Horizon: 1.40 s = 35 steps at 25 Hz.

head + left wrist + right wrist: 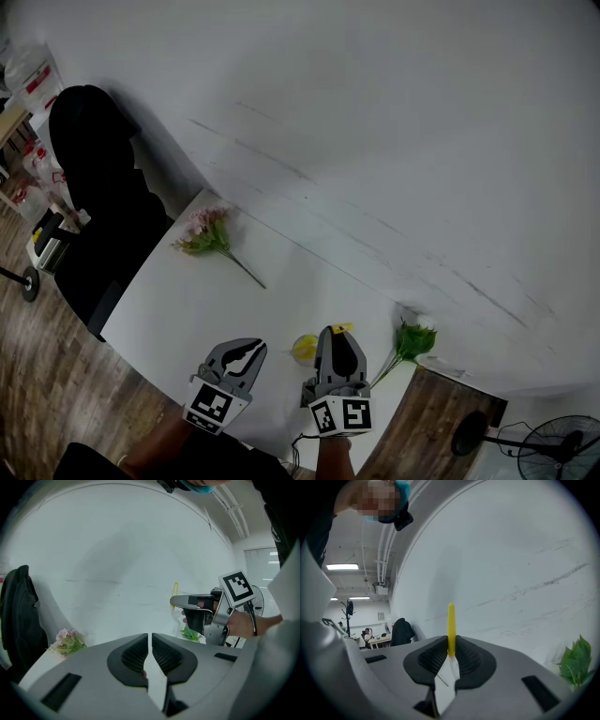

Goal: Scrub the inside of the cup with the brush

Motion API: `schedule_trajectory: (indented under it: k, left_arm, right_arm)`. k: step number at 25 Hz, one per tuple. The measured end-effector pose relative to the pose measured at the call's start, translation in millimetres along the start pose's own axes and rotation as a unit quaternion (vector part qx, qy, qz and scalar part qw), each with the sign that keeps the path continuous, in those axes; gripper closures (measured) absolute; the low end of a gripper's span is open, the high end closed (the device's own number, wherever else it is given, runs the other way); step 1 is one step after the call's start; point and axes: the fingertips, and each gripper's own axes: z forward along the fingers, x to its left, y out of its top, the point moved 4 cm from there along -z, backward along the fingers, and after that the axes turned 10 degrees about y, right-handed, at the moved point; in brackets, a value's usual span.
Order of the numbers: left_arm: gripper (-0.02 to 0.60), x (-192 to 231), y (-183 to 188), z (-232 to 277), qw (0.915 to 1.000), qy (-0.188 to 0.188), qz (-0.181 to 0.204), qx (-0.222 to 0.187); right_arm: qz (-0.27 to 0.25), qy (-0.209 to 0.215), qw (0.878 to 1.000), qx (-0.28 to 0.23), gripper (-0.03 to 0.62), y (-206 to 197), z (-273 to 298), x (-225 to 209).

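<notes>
1. At the near edge of the table point(187, 309) we see both grippers side by side, each pointing away from the person.

2. Left gripper point(247, 349): in the left gripper view its two pads meet with only a thin slit between them. We see nothing held there.

3. Right gripper point(337, 332): in the right gripper view its pads are pressed onto the yellow handle of the brush point(451, 625). The handle stands upright out of the pads. In the head view a short yellow tip shows just beyond the fingertips. We cannot make out the bristle end in any view.

4. Cup point(304, 349): we take the small round yellow object on the table to be the cup. It stands between the two grippers, just beside the right one and close to the near edge. We cannot tell whether either gripper touches it.

5. Green sprig point(412, 339): it lies at the table's right edge, near the right gripper, with its stem pointing back toward the near edge.

6. Pink flower stem point(211, 234): it lies well apart from the grippers, at the far left corner, with its blooms toward the white wall point(394, 122).

7. Beyond the table's left edge a black chair point(94, 187) stands on the wooden floor point(47, 375). A fan point(553, 450) stands on the floor past the right edge.
</notes>
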Motion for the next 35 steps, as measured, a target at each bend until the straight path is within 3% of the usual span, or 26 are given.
schedule_trajectory:
  k: [15,30,35]
  left_arm:
    - [0.538,7,-13,13,0.9998,-0.01,-0.006,0.016]
    - [0.538,-2,1,8,0.9996,-0.026,0.006,0.002]
    - [0.538,-7,8,7,0.9994,-0.034,0.012,-0.004]
  right_arm:
    - [0.011,-0.016,0.999,0.028,0.528,-31,8,-10]
    - [0.019,-0.056,0.998,0.007,0.53,-8,-14,-19]
    - [-0.005,-0.065,0.998,-0.012,0.53,9,-23,-24]
